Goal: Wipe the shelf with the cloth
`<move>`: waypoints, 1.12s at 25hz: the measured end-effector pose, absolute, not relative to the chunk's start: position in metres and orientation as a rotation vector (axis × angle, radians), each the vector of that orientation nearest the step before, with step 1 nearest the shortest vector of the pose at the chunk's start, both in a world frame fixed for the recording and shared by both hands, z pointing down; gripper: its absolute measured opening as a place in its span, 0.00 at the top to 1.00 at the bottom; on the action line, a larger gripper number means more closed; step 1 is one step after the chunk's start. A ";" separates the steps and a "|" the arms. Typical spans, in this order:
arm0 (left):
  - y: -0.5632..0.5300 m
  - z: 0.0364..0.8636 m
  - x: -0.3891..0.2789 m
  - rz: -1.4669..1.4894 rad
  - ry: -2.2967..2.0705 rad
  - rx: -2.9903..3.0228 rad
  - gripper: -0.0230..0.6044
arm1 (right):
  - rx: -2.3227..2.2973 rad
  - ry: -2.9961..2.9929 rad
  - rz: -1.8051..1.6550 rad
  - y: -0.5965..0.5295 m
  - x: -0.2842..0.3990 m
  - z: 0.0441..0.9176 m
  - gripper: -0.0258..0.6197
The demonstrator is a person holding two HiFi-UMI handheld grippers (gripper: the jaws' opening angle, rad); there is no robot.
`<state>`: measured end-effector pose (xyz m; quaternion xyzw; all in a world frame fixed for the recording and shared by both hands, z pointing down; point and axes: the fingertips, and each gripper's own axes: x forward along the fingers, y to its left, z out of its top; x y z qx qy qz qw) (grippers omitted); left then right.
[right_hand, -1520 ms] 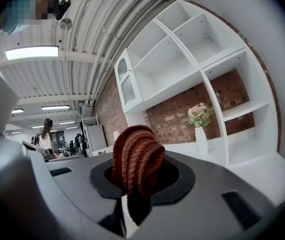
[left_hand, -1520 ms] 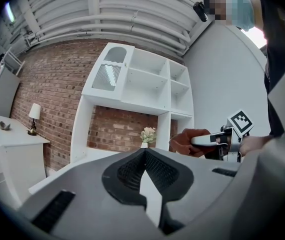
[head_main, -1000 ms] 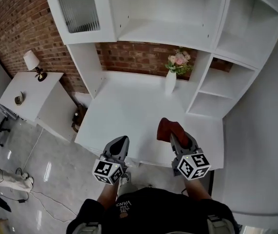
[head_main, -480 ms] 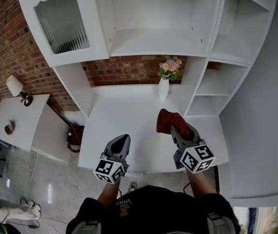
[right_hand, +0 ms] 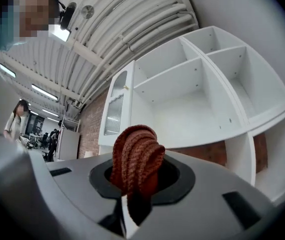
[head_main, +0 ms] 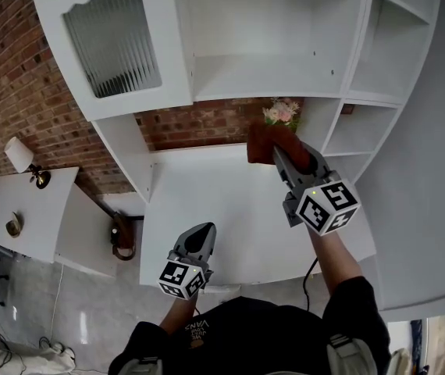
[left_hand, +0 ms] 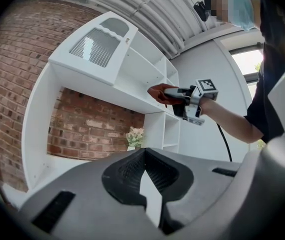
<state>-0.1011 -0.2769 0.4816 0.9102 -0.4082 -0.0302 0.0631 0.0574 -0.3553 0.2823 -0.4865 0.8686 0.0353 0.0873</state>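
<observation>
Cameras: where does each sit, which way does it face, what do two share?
Head view: on the head, facing down at desk; left gripper, right gripper, torso show.
Left gripper view: on it, along shut jaws toward shelves; right forearm shows.
Right gripper view: on it, up at shelves past clamped cloth.
All three share the cloth.

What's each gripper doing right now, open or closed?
Left gripper: jaws closed, empty.
Right gripper: jaws closed on the red cloth.
</observation>
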 end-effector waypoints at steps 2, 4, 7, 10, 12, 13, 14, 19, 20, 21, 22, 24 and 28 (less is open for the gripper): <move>-0.278 0.483 -0.109 -0.099 -1.223 2.750 0.95 | -1.447 2.584 0.173 -0.369 0.047 0.255 0.82; -0.278 0.483 -0.118 -0.113 -1.222 2.742 0.95 | -1.449 2.584 0.222 -0.384 0.035 0.231 0.82; -0.279 0.484 -0.132 -0.132 -1.223 2.733 0.95 | -1.469 2.591 0.255 -0.411 0.019 0.198 0.82; -0.279 0.484 -0.146 -0.147 -1.225 2.729 0.95 | -1.510 2.607 0.267 -0.443 0.001 0.173 0.82; -0.279 0.485 -0.156 -0.151 -1.236 2.722 0.95 | -1.547 2.629 0.264 -0.465 -0.011 0.163 0.82; -0.278 0.486 -0.162 -0.153 -1.243 2.716 0.95 | -1.566 2.647 0.262 -0.475 -0.017 0.159 0.82; -0.278 0.486 -0.167 -0.154 -1.250 2.711 0.95 | -1.586 2.670 0.263 -0.486 -0.024 0.157 0.82; -0.278 0.491 -0.190 -0.147 -1.289 2.679 0.95 | -1.683 2.756 0.232 -0.532 -0.044 0.155 0.81; -0.279 0.493 -0.194 -0.150 -1.302 2.663 0.95 | -1.694 2.762 0.208 -0.541 -0.046 0.155 0.81; -0.280 0.494 -0.196 -0.155 -1.316 2.649 0.95 | -1.699 2.769 0.177 -0.551 -0.048 0.156 0.81; -0.282 0.496 -0.197 -0.161 -1.330 2.636 0.95 | -1.701 2.776 0.145 -0.560 -0.049 0.157 0.81; -0.285 0.500 -0.196 -0.173 -1.362 2.611 0.95 | -1.713 2.793 0.094 -0.577 -0.050 0.160 0.81; -0.289 0.503 -0.189 -0.202 -1.415 2.568 0.95 | -1.740 2.858 0.041 -0.607 -0.053 0.171 0.81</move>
